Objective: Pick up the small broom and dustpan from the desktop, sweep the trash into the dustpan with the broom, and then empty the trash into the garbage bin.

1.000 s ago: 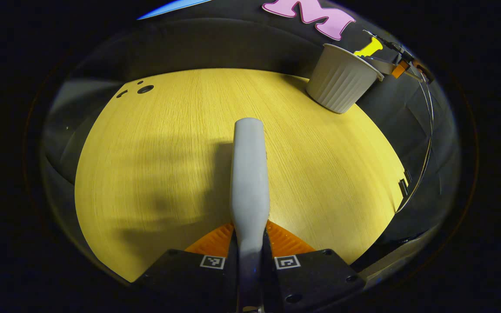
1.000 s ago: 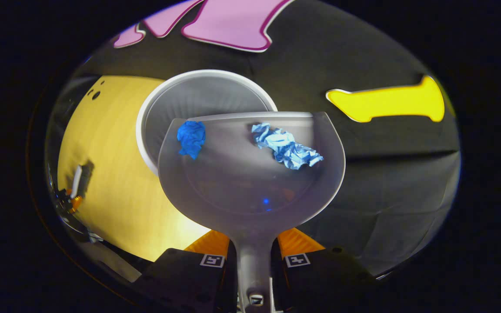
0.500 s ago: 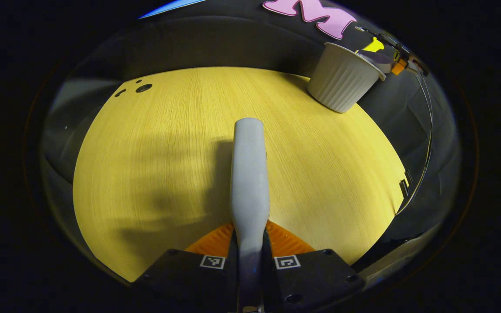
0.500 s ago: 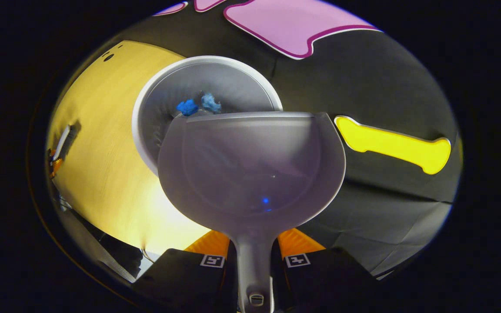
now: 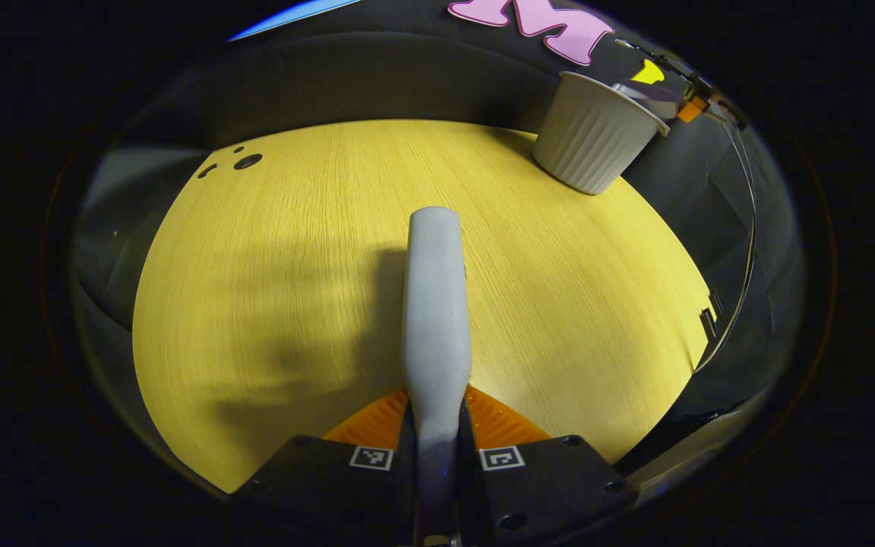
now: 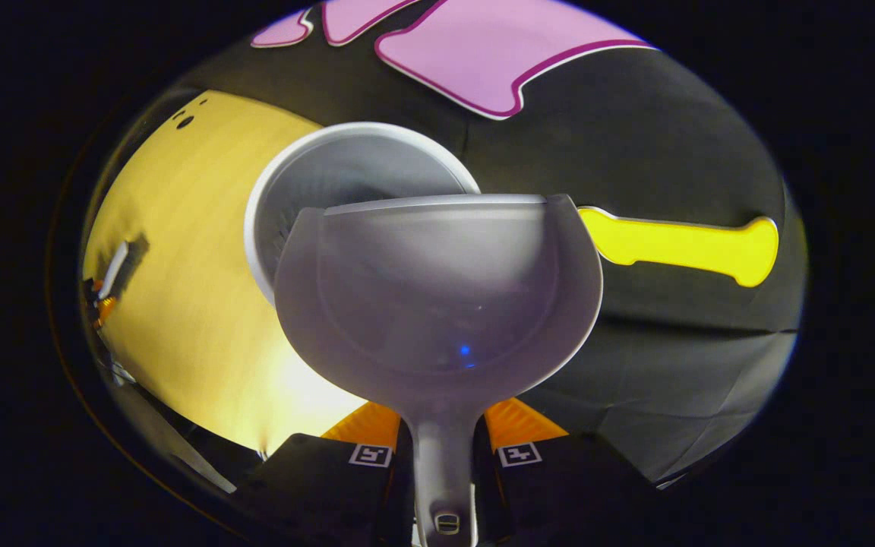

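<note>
Yellow wood-grain desktop (image 5: 293, 266) spreads under both grippers, with black cloth hanging behind it; in the left gripper view the left gripper (image 5: 436, 448) sits nearest, its two fingers closed tight against the pale grey handle of the small broom (image 5: 436, 304), which runs straight forward from between them and ends in a rounded tip over the middle of the desk; the bristle end cannot be made out; a soft shadow lies on the wood just left of the handle; farther off, at the desk's far right edge, stands the ribbed pale garbage bin (image 5: 593, 137), upright on the wood; just beyond its rim the dustpan (image 5: 646, 91) shows as a pale sliver, small and hard to read; a few dark holes (image 5: 244, 161) mark the desk's far left corner.

In the right gripper view the right gripper (image 6: 443, 452) is nearest, both fingers pressed on the narrow neck of the grey dustpan (image 6: 437, 304); the pan's scoop opens forward and upward with nothing lying in it; its front lip overlaps the near rim of the garbage bin (image 6: 316, 175), whose round white-rimmed mouth sits just behind and a little left; what is inside the bin cannot be told; far left, over the desktop (image 6: 179, 289), the left gripper (image 6: 107, 285) appears small and dim.
</note>
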The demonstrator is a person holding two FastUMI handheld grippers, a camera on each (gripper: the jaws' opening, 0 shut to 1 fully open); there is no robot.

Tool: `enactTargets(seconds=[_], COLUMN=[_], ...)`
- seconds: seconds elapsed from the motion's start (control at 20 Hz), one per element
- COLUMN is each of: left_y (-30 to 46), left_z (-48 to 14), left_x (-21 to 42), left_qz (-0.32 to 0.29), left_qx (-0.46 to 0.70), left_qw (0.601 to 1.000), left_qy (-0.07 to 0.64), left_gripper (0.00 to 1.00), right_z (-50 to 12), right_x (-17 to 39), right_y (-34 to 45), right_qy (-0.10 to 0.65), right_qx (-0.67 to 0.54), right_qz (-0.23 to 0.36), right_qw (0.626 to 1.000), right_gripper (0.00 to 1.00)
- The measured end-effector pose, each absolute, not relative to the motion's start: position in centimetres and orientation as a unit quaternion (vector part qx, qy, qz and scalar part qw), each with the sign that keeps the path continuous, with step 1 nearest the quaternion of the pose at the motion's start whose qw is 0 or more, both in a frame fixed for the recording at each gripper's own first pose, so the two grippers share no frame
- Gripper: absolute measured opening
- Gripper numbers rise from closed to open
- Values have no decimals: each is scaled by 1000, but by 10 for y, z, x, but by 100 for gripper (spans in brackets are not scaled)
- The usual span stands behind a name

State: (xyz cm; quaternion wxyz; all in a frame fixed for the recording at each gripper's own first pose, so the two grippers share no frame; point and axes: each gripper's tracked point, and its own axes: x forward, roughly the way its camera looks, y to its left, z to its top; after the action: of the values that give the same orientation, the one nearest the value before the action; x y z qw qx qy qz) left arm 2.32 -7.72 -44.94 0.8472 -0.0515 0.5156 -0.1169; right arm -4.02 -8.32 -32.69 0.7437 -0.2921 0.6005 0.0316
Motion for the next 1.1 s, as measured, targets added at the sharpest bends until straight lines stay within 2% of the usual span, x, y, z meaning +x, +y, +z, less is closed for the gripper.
enactTargets(seconds=[0.3, 0.45, 0.9, 1.1], left_y=[-75, -73, -69, -69], left_z=[-446, -445, -444, -443], left_x=[23, 23, 24, 24], left_qz=[-107, -100, -92, -87], left_qx=[-46, -40, -24, -22], left_qw=[852, 855, 860, 863], left_qy=[510, 508, 500, 498], left_gripper=[27, 29, 29, 29], right_z=[-311, -301, -306, -333], right_x=[-45, -58, -129, -167], right_y=[-51, -38, 26, 59], right_qy=[533, 507, 480, 492], right_qx=[-162, -126, -112, -114], right_qz=[36, 47, 116, 152], right_qw=[830, 852, 862, 849], right_gripper=[35, 35, 35, 35])
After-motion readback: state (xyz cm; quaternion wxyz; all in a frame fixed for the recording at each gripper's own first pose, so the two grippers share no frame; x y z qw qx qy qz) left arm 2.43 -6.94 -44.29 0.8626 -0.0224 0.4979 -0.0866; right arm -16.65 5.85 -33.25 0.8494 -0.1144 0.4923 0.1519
